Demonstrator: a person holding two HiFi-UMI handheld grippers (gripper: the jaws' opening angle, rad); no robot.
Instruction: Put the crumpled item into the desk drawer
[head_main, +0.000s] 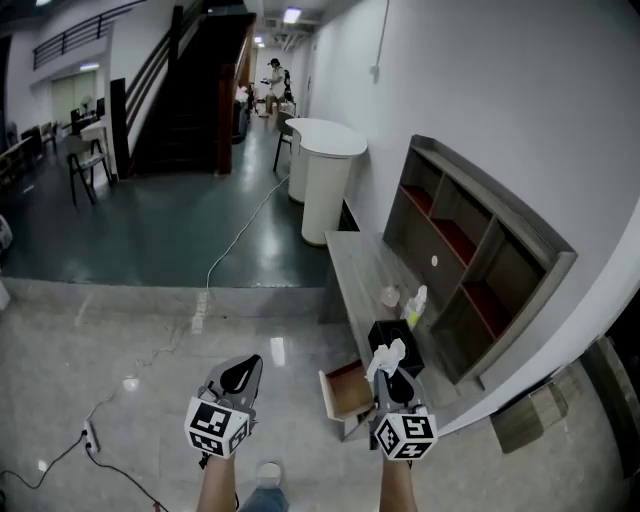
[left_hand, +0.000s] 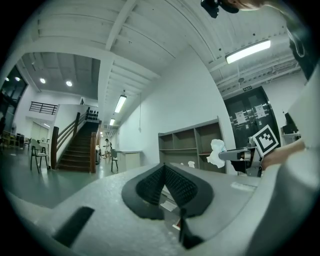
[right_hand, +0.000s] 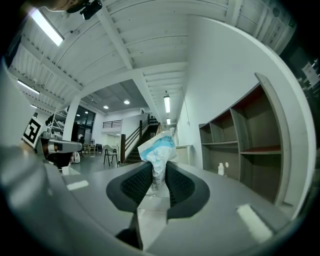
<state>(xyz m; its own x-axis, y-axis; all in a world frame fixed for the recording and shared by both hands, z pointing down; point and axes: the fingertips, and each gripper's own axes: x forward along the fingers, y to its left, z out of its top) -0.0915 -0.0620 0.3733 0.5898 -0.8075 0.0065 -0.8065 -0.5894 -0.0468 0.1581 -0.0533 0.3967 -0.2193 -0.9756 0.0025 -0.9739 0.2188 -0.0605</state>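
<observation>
Right tool (right_hand: 159, 176) clamped on crumpled item (right_hand: 158, 149), held aloft near open drawer (head_main: 347, 392). Left tool (left_hand: 164, 172) closed, empty. Risk: released off-centre, light item likely to drop past drawer front onto floor.

Crumpled item (right_hand: 157, 150): white with pale blue patches. Right gripper (right_hand: 159, 172) and left gripper (left_hand: 163, 167): grey bodies, black ribbed pads. Marker cubes (head_main: 218, 428): white with black square patterns. Desk (head_main: 355, 265) on the right: grey. Drawer (head_main: 330, 398): tan front, reddish inside. Shelf unit (head_main: 470, 250) far right: grey-brown frame, red shelf boards. Box (head_main: 385, 333) on desk: black. Bottle (head_main: 416, 305): yellow-green. Near floor (head_main: 120, 340): pale grey, glossy. Far floor (head_main: 150, 220): dark teal. Far round counter (head_main: 325, 175): white. Wall (head_main: 480, 90): white.
</observation>
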